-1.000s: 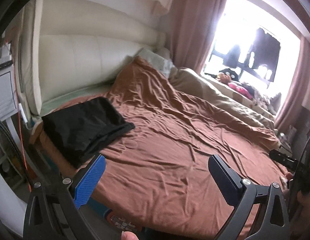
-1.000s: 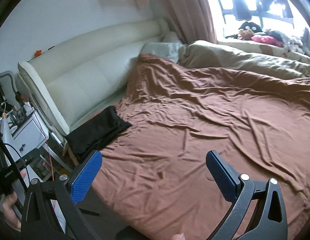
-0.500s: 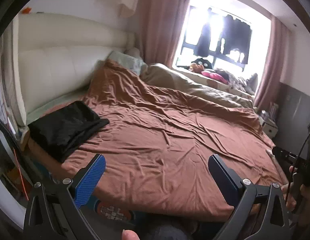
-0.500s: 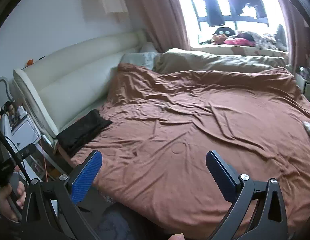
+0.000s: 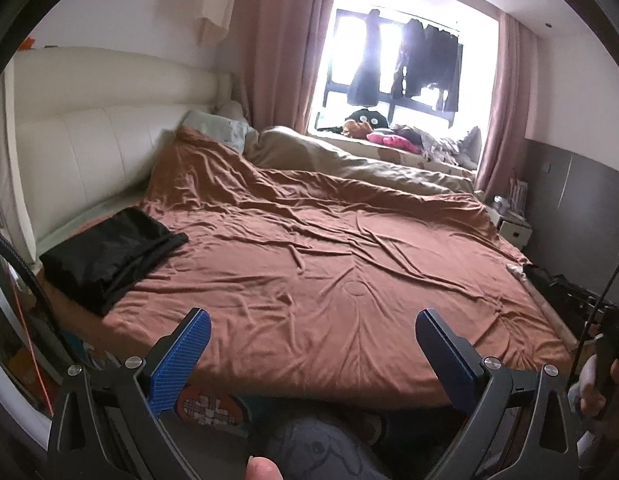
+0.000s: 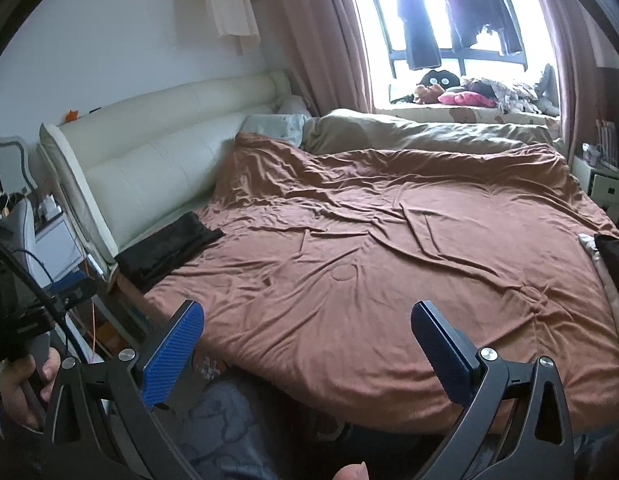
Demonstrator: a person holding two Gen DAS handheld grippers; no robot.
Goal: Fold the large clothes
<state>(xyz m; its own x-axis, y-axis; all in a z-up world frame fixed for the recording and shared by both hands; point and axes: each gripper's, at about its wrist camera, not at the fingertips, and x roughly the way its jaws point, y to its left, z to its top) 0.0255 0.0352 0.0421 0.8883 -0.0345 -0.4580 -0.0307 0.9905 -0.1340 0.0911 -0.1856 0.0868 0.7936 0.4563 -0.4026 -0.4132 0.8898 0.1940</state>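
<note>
A folded black garment [image 5: 109,254] lies on the near left corner of a bed with a brown cover [image 5: 329,264], close to the cream headboard. It also shows in the right wrist view [image 6: 169,248]. My left gripper [image 5: 311,344] is open and empty, held off the bed's near edge. My right gripper [image 6: 307,340] is open and empty, also short of the near edge [image 6: 349,368]. Another dark cloth [image 6: 611,256] lies at the bed's right edge.
A beige duvet [image 5: 349,160] and pillows lie along the far side under the window. A white nightstand [image 6: 601,188] stands at the far right. A bedside unit [image 6: 53,240] with cables stands left of the headboard [image 5: 89,148]. Slippers [image 5: 209,404] lie on the floor.
Both grippers have pulled back from the bed and turned right, so more of the bed and the window shows. The black garment has not moved. Both stay open.
</note>
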